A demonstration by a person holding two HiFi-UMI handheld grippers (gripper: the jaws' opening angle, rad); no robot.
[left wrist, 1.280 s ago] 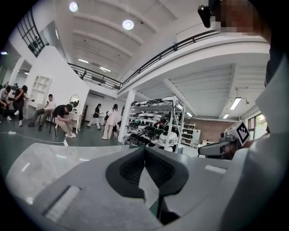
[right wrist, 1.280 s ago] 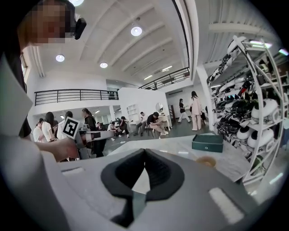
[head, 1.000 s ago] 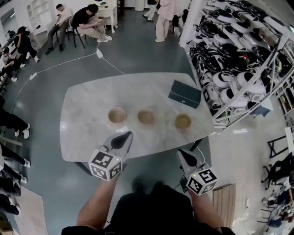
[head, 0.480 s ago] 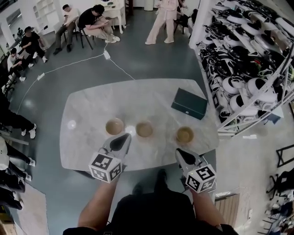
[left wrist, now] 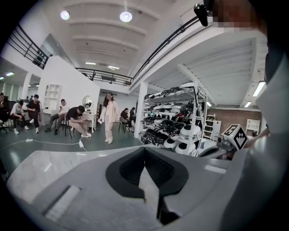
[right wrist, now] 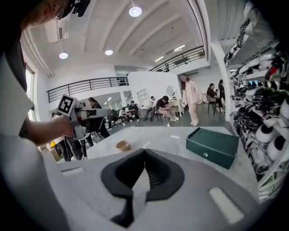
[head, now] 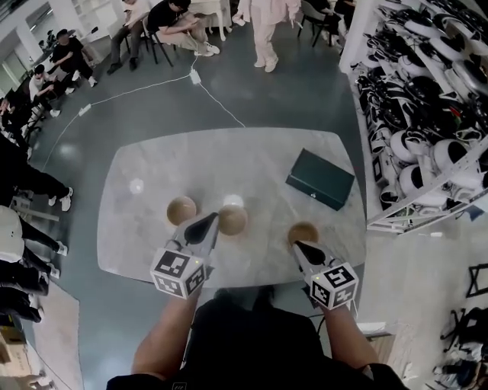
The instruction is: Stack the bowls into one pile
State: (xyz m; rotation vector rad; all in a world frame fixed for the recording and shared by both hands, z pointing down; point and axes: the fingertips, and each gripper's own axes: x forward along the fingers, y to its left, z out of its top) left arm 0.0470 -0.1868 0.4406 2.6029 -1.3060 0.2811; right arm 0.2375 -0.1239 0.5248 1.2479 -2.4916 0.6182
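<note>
Three brown bowls stand in a row on the marble table (head: 137, 228): the left bowl (head: 181, 209), the middle bowl (head: 232, 220) and the right bowl (head: 303, 231). My left gripper (head: 212, 219) is shut and empty, its tip between the left and middle bowls, just above the table. My right gripper (head: 298, 245) is shut and empty too, its tip at the near rim of the right bowl. In the right gripper view one bowl (right wrist: 123, 145) shows beyond the shut jaws (right wrist: 144, 151). The left gripper view shows shut jaws (left wrist: 144, 149) and no bowl.
A dark green box (head: 320, 179) lies on the table's far right, also seen as the green box (right wrist: 212, 145). Shelves of helmets (head: 427, 91) stand close on the right. People sit on chairs (head: 175, 23) beyond the table; a white cable (head: 152, 84) crosses the floor.
Both grippers have moved forward from the table's near edge up to the row of bowls. Both stayed shut. The bowls have not moved on the table.
</note>
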